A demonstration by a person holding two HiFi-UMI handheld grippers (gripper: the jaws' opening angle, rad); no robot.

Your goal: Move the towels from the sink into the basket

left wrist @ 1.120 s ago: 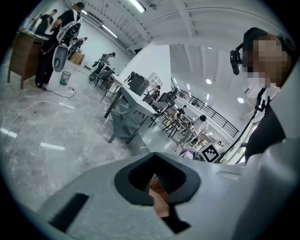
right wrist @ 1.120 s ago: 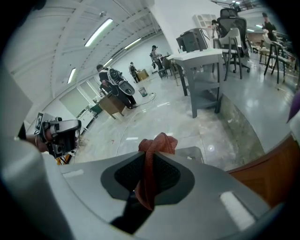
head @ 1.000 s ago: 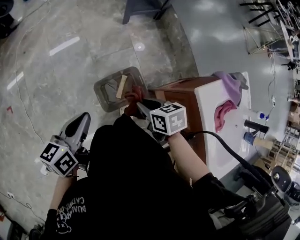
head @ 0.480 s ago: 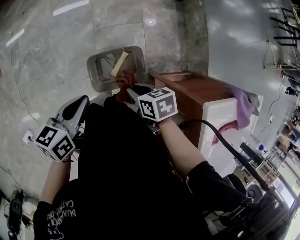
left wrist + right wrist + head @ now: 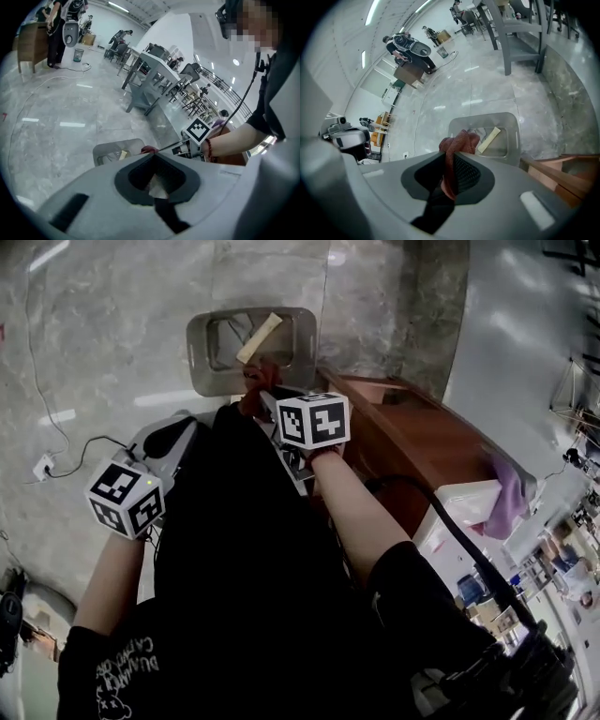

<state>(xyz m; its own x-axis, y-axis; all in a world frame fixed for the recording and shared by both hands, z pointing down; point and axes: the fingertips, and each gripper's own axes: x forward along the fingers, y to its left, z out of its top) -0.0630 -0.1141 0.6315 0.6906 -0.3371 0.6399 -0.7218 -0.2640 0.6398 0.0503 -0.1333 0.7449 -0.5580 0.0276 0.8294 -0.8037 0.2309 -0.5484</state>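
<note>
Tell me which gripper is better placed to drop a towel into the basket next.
Right. Its fingers pinch the red towel at the basket's edge; the left gripper carries no towel and sits farther back.

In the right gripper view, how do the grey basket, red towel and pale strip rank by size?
1. grey basket
2. red towel, though nearness to the camera inflates it
3. pale strip
</note>
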